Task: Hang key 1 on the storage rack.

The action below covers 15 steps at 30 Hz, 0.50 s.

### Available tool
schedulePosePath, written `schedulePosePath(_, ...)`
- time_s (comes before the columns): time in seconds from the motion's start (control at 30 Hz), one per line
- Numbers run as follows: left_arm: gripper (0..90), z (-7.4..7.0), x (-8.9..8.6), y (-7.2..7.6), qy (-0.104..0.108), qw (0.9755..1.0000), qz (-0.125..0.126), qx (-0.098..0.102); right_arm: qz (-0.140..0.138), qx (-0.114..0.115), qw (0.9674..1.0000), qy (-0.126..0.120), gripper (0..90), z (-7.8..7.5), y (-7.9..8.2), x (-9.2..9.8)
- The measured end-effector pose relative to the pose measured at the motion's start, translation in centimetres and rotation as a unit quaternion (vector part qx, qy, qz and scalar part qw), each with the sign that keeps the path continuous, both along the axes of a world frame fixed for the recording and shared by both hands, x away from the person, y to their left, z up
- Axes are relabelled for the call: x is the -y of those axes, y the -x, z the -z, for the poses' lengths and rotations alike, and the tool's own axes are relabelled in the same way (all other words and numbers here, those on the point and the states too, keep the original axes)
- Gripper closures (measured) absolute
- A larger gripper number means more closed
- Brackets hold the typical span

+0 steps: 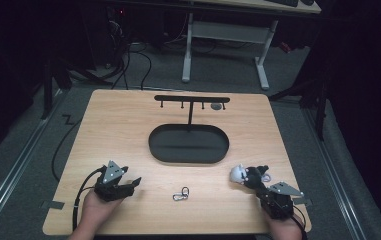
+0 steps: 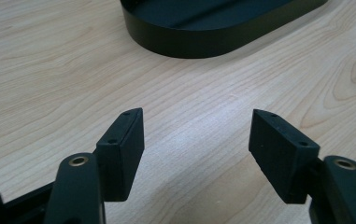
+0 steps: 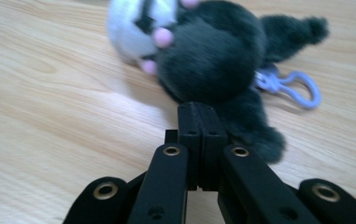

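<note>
A small plush toy [image 1: 243, 174] with a black body and a white face lies on the wooden table at the front right. In the right gripper view the plush toy [image 3: 213, 56] has a lilac clip [image 3: 292, 86] on its far side. My right gripper [image 3: 202, 109] has its jaws pressed together, and their tips pinch the black fur at the toy's near edge. From above, the right gripper [image 1: 254, 184] points up and left at the toy. My left gripper [image 1: 137, 182] rests at the front left, and its jaws [image 2: 196, 140] stand wide apart over bare wood.
A black oval tray [image 1: 188, 160] sits mid-table, with a black T-shaped hook rack [image 1: 192, 98] rising behind it. A small metal carabiner [image 1: 180, 194] lies between the two grippers near the front edge. The tray's wall [image 2: 189, 44] is ahead of the left gripper.
</note>
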<state>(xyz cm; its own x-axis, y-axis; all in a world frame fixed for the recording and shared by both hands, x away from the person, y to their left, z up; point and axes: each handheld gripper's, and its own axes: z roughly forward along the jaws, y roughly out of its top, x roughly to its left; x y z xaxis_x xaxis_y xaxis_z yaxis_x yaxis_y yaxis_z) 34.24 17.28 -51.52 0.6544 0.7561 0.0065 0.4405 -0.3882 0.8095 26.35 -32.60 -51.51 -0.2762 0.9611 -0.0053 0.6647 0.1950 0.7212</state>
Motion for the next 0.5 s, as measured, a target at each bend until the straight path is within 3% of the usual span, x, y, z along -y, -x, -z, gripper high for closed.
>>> schedulePosePath(0.23,35.7,0.0,-0.8,-0.2,0.015,0.9998,-0.012,-0.005,0.033,0.008,0.9994,0.000,90.0,0.1,-0.8,2.0)
schedulePosePath(0.33,35.3,-0.1,-1.0,-0.3,0.015,0.9997,-0.019,-0.005,0.052,0.008,0.9985,-0.014,90.0,0.1,-1.8,3.2)
schedulePosePath(0.5,34.5,0.0,-1.3,-0.3,0.017,0.9994,-0.029,-0.007,0.053,0.010,0.9983,-0.023,90.0,0.1,-2.9,3.9)
